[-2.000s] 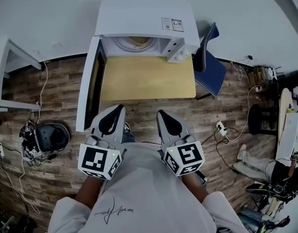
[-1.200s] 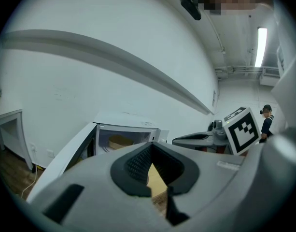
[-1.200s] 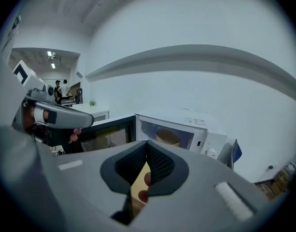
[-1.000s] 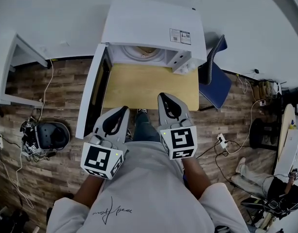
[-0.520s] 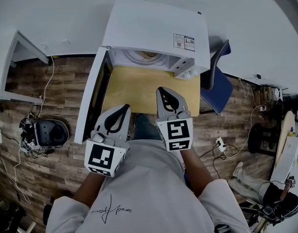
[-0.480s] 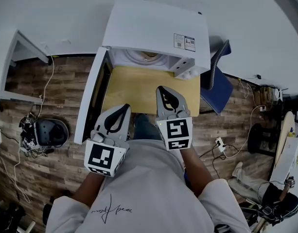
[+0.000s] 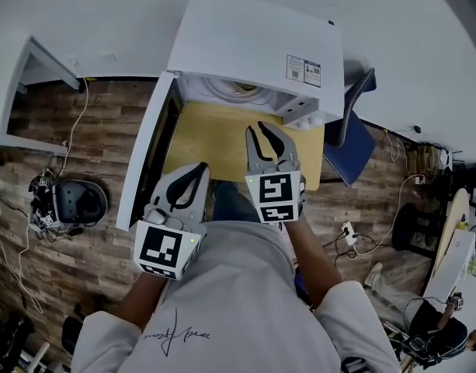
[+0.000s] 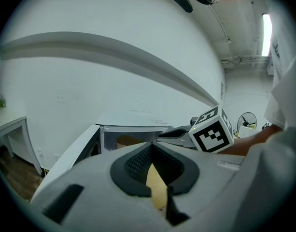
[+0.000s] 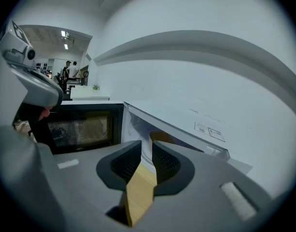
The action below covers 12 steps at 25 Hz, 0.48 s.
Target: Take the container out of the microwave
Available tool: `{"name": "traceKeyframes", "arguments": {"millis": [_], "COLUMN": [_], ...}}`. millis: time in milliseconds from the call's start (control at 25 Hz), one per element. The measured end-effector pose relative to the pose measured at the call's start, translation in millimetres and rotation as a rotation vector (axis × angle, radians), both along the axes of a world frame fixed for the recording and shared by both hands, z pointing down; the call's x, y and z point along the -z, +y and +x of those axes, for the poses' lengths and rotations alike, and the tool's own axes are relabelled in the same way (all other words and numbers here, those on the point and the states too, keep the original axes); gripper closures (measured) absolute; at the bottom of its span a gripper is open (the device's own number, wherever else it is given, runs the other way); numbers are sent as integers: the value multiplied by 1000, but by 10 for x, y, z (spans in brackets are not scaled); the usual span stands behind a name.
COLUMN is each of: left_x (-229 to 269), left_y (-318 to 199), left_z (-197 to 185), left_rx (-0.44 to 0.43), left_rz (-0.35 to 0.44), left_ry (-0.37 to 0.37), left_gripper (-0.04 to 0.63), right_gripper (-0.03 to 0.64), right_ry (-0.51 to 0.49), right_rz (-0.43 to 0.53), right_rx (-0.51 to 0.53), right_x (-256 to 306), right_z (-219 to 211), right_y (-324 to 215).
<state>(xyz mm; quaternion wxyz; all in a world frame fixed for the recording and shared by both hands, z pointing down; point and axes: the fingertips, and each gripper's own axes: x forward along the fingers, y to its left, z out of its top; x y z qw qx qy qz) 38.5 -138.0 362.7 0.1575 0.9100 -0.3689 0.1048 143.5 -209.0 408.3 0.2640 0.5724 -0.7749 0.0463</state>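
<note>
The white microwave [image 7: 253, 45] stands at the back of the yellow table [image 7: 214, 134], its door [image 7: 144, 158] swung open to the left. Inside, a tan container [image 7: 244, 88] sits on the white turntable; only part of it shows in the left gripper view [image 8: 126, 141] and in the right gripper view [image 9: 160, 137]. My right gripper [image 7: 262, 134] hovers over the table, pointing at the opening; its jaws have just been opening and nothing is between them. My left gripper [image 7: 192, 171] is shut and empty at the table's near left edge.
A blue chair [image 7: 354, 138] stands right of the table. A white desk [image 7: 36, 76] is at the far left. A dark helmet-like object [image 7: 78, 200] and cables lie on the wooden floor at left. More clutter and cables lie at the right.
My right gripper has moved forward over the table toward the microwave, and its jaws have parted. The left gripper has crept forward a little and stays shut.
</note>
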Motion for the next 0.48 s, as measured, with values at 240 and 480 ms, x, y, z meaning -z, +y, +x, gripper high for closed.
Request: {"name": "traceKeyframes", "arguments": {"millis": [240, 480], "left_x": [-21, -64], "left_y": [-42, -63], "left_z": [-18, 19], "left_rx": [20, 19], "left_rz": [-11, -31], "left_ry": [1, -7], "left_gripper": [598, 598], "right_gripper": [534, 532], "right_ry": [71, 140], "right_rz": [-36, -60], "right_rx": [17, 35], "right_x": [-202, -371], "right_z": [45, 109], "right_y": [-159, -335]}}
